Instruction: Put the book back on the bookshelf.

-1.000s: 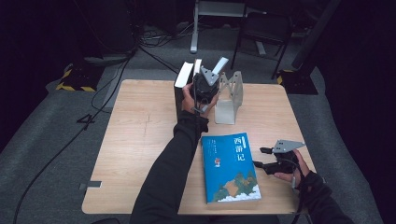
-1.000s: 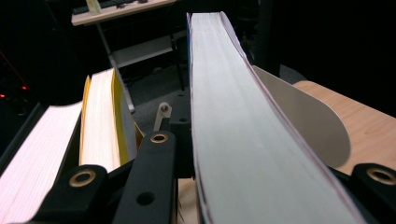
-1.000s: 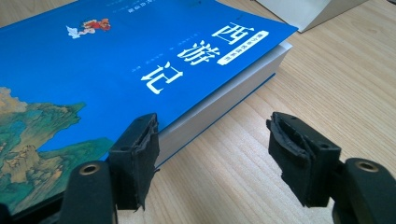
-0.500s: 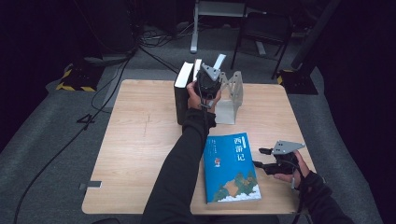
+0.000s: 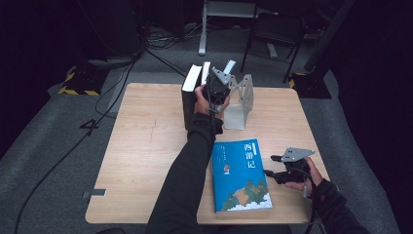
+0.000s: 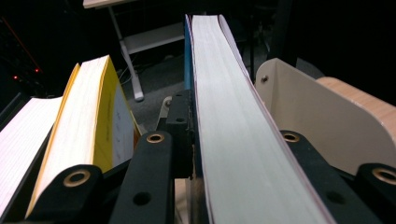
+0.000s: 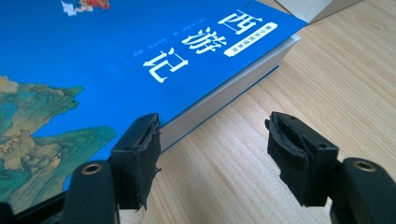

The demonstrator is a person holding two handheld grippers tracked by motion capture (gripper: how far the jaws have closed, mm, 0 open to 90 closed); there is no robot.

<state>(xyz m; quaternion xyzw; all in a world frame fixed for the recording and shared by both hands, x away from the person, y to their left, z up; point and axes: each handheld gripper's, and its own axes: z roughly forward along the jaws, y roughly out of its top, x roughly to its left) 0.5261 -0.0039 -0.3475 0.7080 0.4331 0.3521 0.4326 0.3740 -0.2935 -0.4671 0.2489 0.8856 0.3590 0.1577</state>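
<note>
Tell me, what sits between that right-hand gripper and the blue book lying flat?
Nothing but bare table. In the right gripper view, the right gripper stands open beside the blue book, one jaw at its edge, with plain wood between the jaws.

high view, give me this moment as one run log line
left tongs: shut on upright book beside bookend | right tongs: open, at blue book edge | table

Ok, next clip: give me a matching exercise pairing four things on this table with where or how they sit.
1. flat blue-covered book
2. pale metal bookend
3. left tool
4. right tool

A. shut on an upright white-paged book
B. open, beside the book's edge
C. lying face up near the front
D. standing right of the upright books

Pairs: 1-C, 2-D, 3-A, 4-B
</note>
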